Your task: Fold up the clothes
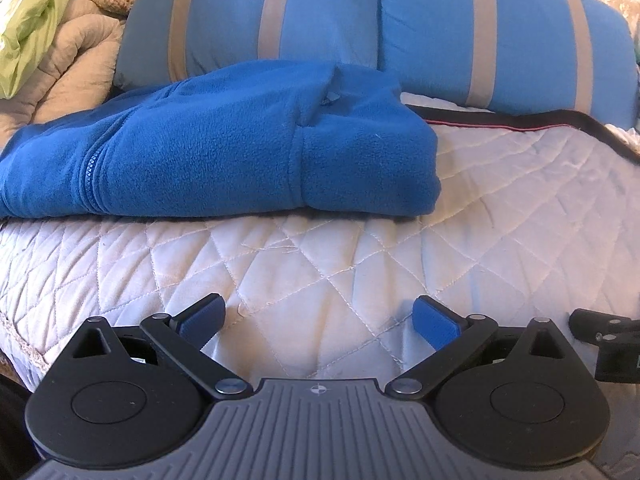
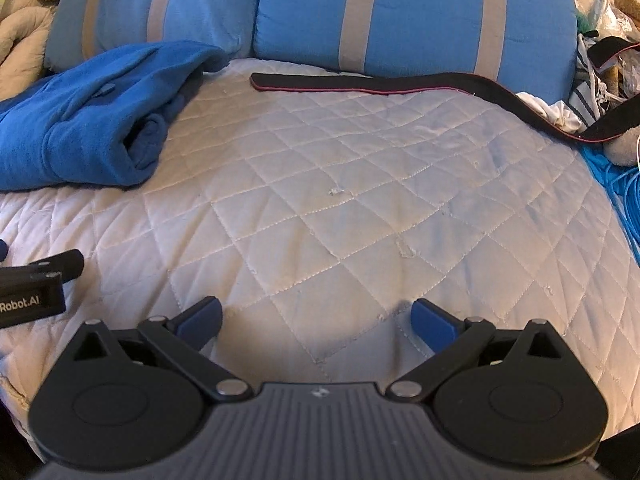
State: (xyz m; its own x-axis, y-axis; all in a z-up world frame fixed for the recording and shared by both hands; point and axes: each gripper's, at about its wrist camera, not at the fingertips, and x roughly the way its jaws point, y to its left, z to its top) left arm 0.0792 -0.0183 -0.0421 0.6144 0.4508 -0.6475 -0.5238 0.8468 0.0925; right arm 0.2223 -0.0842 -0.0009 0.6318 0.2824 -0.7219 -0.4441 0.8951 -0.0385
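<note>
A blue fleece jacket (image 1: 224, 148) lies folded on the white quilted bed cover (image 1: 320, 264), its zipper at the left. In the right wrist view it lies at the far left (image 2: 92, 120). My left gripper (image 1: 318, 318) is open and empty, held over the quilt just in front of the jacket. My right gripper (image 2: 316, 320) is open and empty over the middle of the quilt (image 2: 340, 200), to the right of the jacket. Part of the left gripper shows at the left edge of the right wrist view (image 2: 36, 284).
Two blue pillows with grey stripes (image 2: 320, 12) stand at the back. A black strap with a red edge (image 2: 380, 84) lies along them. Beige bedding and a green pillow (image 1: 36, 20) are piled at the back left. Cables and clutter (image 2: 616, 128) lie at the right.
</note>
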